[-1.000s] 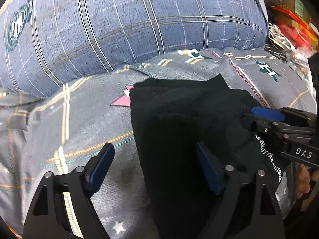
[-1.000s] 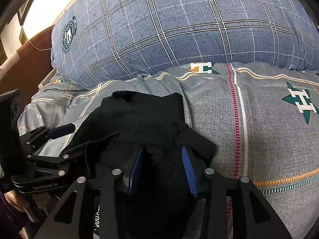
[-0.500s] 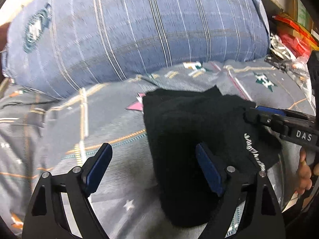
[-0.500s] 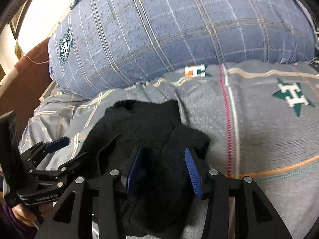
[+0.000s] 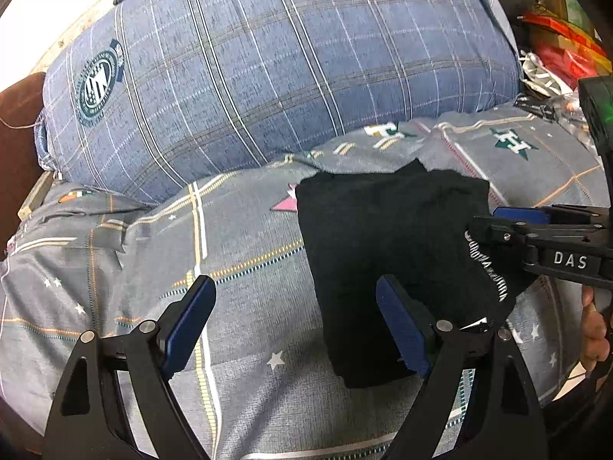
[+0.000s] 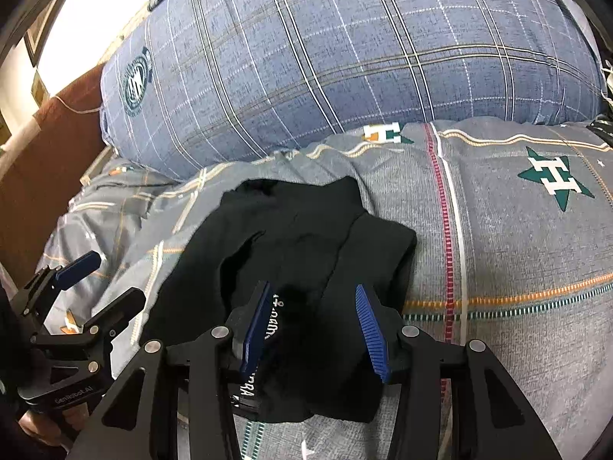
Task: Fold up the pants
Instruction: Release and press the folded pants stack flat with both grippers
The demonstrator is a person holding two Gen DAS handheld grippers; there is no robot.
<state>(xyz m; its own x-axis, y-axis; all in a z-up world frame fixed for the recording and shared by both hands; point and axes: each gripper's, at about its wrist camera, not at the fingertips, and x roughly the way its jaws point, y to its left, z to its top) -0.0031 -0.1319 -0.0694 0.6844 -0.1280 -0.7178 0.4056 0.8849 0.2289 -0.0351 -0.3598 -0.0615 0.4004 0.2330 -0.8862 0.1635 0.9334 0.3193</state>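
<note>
The black pants (image 5: 387, 237) lie folded into a small rectangle on the grey patterned bedspread (image 5: 237, 237). A waistband with white lettering (image 5: 484, 268) shows at their near right edge. My left gripper (image 5: 295, 291) is wide open above the bedspread, its right finger over the pants' left part, nothing between the pads. My right gripper (image 6: 312, 291) hovers over the pants (image 6: 306, 230), jaws apart, the cloth lying below and between the blue pads without being pinched. Each gripper shows in the other's view: the right gripper (image 5: 494, 222) at the pants' right edge, the left gripper (image 6: 103, 283) off their left side.
A big blue plaid pillow (image 5: 276, 76) fills the far side of the bed. Brown furniture (image 6: 49, 161) stands at the left. Red and white clutter (image 5: 551, 57) sits at the far right. A hand (image 5: 594, 326) holds the right gripper's handle.
Both grippers have lifted and drawn back from the pants, so more of the pillow and bed shows. The right jaws have spread a little wider.
</note>
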